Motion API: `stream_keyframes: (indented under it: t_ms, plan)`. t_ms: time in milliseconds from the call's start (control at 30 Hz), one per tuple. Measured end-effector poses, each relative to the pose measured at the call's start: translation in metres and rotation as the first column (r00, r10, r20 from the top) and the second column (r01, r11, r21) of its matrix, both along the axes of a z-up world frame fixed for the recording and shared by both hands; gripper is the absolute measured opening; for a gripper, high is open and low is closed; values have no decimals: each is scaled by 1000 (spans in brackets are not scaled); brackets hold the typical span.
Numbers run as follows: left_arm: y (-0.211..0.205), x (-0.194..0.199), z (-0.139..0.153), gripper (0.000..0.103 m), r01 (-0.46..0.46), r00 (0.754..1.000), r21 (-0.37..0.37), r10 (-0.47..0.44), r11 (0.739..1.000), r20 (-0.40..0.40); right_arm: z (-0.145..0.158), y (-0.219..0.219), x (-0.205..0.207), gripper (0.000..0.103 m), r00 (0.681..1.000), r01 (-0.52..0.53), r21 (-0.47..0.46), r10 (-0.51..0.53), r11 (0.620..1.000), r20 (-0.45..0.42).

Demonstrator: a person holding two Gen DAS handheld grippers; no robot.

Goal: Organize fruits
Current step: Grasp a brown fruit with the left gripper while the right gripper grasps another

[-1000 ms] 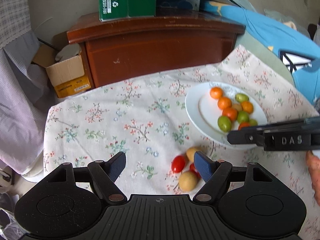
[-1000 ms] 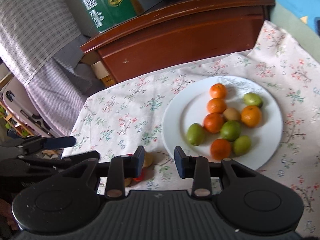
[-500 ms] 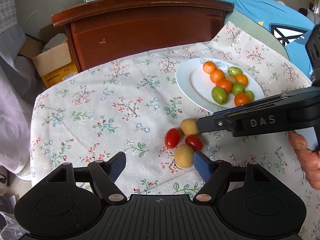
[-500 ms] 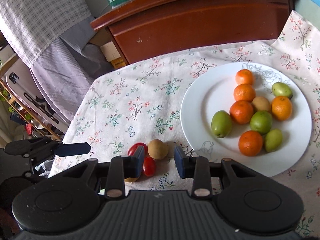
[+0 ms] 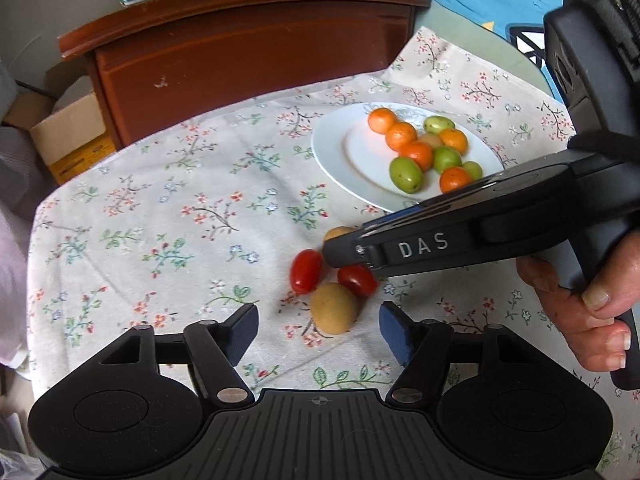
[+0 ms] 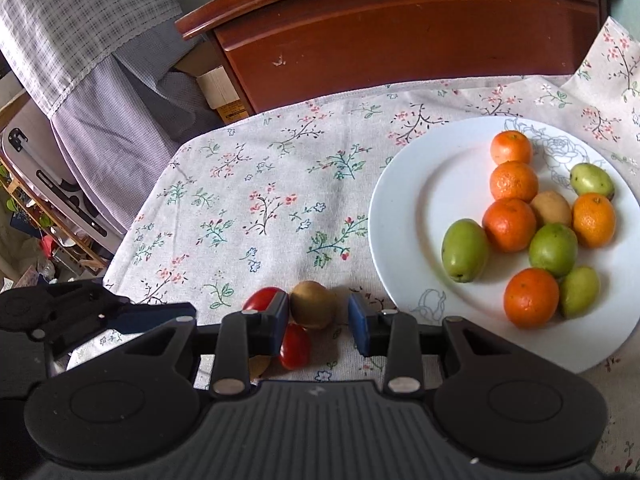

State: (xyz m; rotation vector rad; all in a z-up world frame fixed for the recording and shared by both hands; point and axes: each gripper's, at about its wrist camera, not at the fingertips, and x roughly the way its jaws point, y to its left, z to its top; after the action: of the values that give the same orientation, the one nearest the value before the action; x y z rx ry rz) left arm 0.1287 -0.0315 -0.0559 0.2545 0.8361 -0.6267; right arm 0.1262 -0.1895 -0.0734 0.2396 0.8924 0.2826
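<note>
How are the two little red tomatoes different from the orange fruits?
The red tomatoes lie on the flowery tablecloth, while the orange fruits sit on the white plate. The tomatoes are oblong, smooth and shiny; the orange fruits are rounder with dimpled skin. There are two tomatoes but five orange fruits. Both kinds are small and neither is being held.

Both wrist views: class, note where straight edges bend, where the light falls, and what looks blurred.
Left wrist view: the wooden cabinet top bows in an arc; the white plate is slightly soft. Right wrist view: sharper; fruit shadows fall left on the plate; corners darken.
</note>
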Motion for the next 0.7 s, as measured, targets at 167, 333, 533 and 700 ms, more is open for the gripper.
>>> stream_keyframes:
  t_ms: [167,333,533,700]
  plan:
    - [-6,2,-7,49,14,1000,6,-14,1000,-13,0,-1,0,26,1000,-8,9,8,1000,0]
    - [-7,3,-8,38,32,999,-1,-32,999,-10,4,-4,-1,26,1000,-3,18,3,1000,-1]
    - [-9,0,-8,28,52,999,-2,-52,999,7,9,-8,-2,26,1000,10,32,-10,999,6]
    - [-8,-2,-4,24,55,998,-7,-55,998,12,13,-11,-6,26,1000,7,44,-7,999,8]
